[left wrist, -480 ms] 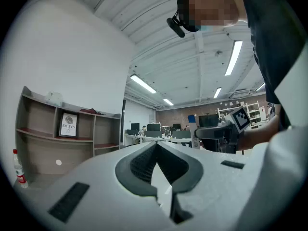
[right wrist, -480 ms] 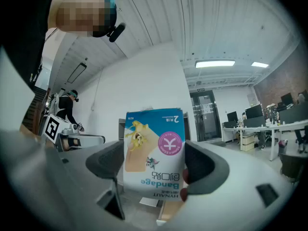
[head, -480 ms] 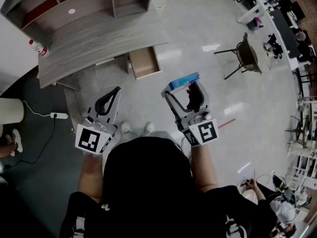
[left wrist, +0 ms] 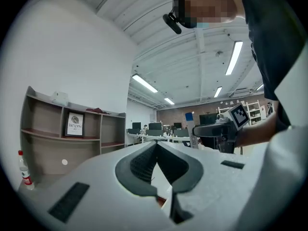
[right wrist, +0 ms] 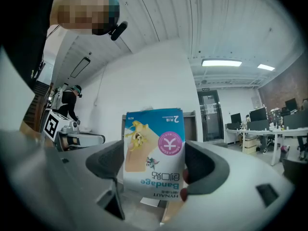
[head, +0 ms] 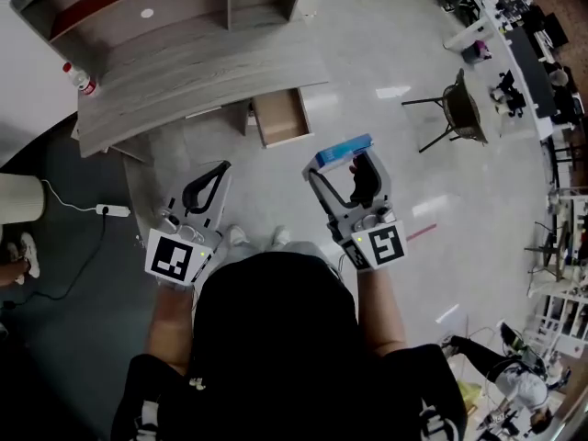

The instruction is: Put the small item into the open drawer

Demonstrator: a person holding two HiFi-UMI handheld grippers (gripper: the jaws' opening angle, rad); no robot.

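My right gripper (head: 340, 162) is shut on a small blue and white bandage box (head: 343, 150), held crosswise at its tips above the floor. In the right gripper view the box (right wrist: 154, 143) stands between the two grey pads of that gripper (right wrist: 155, 170). The open drawer (head: 283, 118) juts out from under the grey desk (head: 202, 67), ahead and a little left of the box. My left gripper (head: 221, 167) hangs over the floor beside it, its jaws shut on nothing, tips touching in the left gripper view (left wrist: 156, 145).
A shelf unit (head: 156, 7) stands on the desk's far side, with a bottle (head: 81, 79) at the desk's left end. A black chair (head: 459, 104) is to the right. A power strip (head: 112, 210) and cable lie on the floor at left.
Both grippers keep nearly the same pose. The desk and drawer sit slightly further right in the head view; the box stays held.
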